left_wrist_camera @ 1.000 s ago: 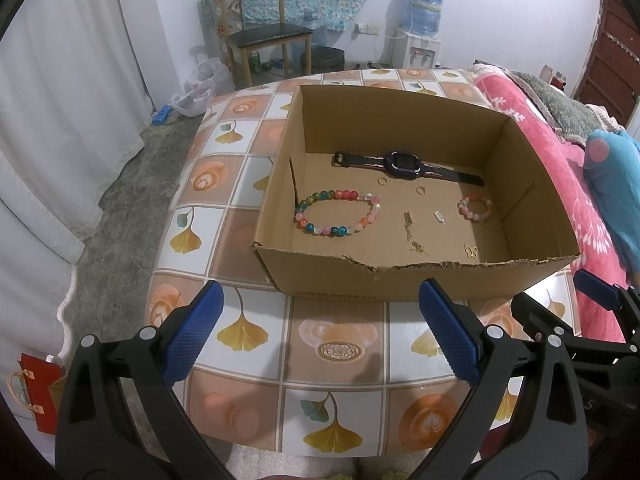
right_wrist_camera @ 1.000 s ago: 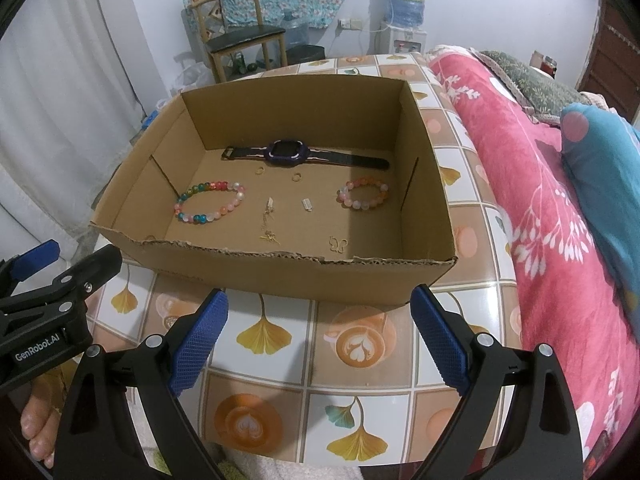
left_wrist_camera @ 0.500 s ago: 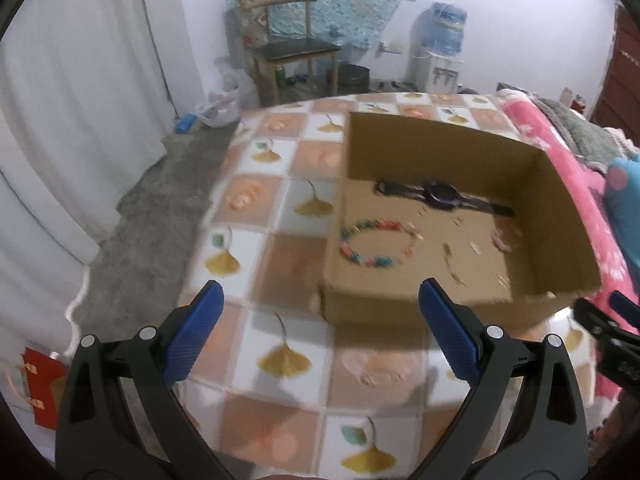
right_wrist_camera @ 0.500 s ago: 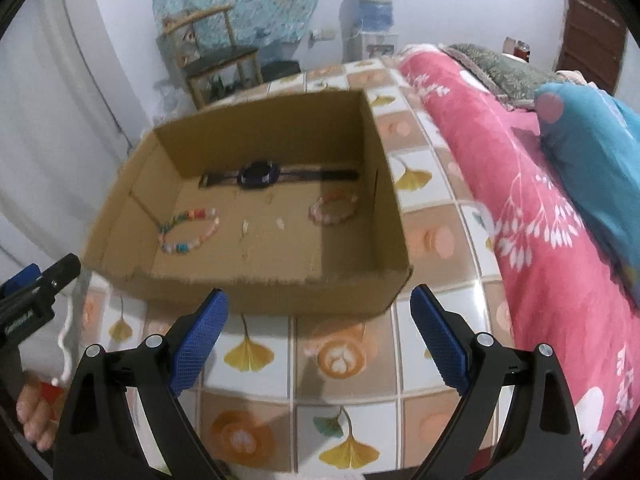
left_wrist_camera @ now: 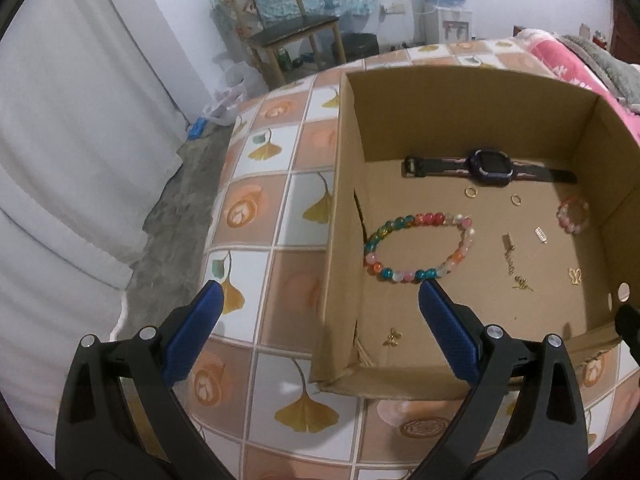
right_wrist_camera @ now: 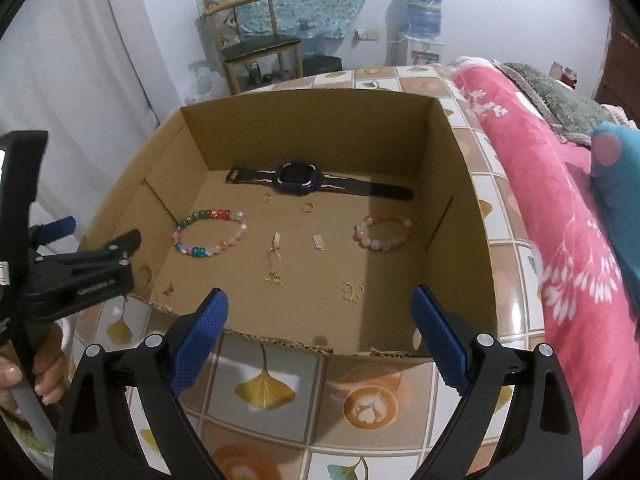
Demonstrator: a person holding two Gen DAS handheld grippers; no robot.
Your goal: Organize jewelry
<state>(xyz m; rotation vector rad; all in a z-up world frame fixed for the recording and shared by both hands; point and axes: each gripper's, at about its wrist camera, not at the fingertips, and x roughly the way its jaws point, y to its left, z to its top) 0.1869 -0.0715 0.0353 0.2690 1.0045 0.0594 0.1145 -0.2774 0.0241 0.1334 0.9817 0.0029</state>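
Observation:
An open cardboard box (left_wrist_camera: 460,108) (right_wrist_camera: 304,124) sits on a tiled table. Inside lie a dark watch (left_wrist_camera: 490,166) (right_wrist_camera: 298,178), a multicoloured bead bracelet (left_wrist_camera: 418,246) (right_wrist_camera: 210,232), a pink bead bracelet (left_wrist_camera: 574,214) (right_wrist_camera: 382,230), two gold rings (left_wrist_camera: 471,192) and several small gold charms (right_wrist_camera: 274,278). My left gripper (left_wrist_camera: 316,322) is open and straddles the box's near left corner, one fingertip inside near the multicoloured bracelet. My right gripper (right_wrist_camera: 320,322) is open at the box's front wall, holding nothing.
The tablecloth (left_wrist_camera: 272,216) has a ginkgo-leaf pattern. A pink blanket (right_wrist_camera: 560,216) lies right of the table. A wooden chair (right_wrist_camera: 252,50) and a water dispenser (right_wrist_camera: 420,32) stand at the back wall. White curtain (left_wrist_camera: 72,132) hangs left. A hand (right_wrist_camera: 44,364) holds the left gripper.
Both grippers have moved forward and closer to the box. The left one swung right from beside the box to straddle its left corner. Both stayed open.

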